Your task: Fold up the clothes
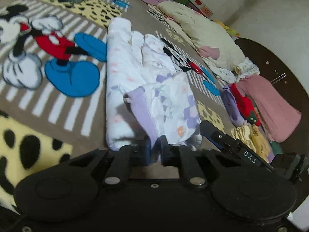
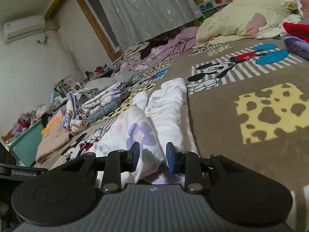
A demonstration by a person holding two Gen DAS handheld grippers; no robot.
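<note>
Left gripper [image 1: 154,148] pinched tight on the purple edge of a white flowered garment [image 1: 127,73], lifting that corner a little off the blanket [image 1: 58,119]. Right gripper [image 2: 152,154] partly open, jaws to either side of a raised fold of the same white cloth [image 2: 168,112]; cannot tell if the pads press on it. In the left view, tip of the right gripper just beside the lifted corner.

Rest of the garment stretched out long and flat across the brown blanket, away from both grippers. Cartoon mouse picture [image 1: 38,44] on the blanket right next to the garment, with yellow spotted patches [image 2: 270,112] nearby.

Farther off in the left view, a pink cloth [image 1: 270,104], a red cloth [image 1: 243,102] and a purple cloth [image 1: 230,106] in a heap. Big cream quilt [image 1: 202,36] behind them.

In the right view, stack of folded clothes [image 2: 104,100] to the side of the garment. Green box [image 2: 27,143] at the blanket's edge. Far back, a curtain [image 2: 146,7] and an air conditioner [image 2: 23,28] on the wall.
</note>
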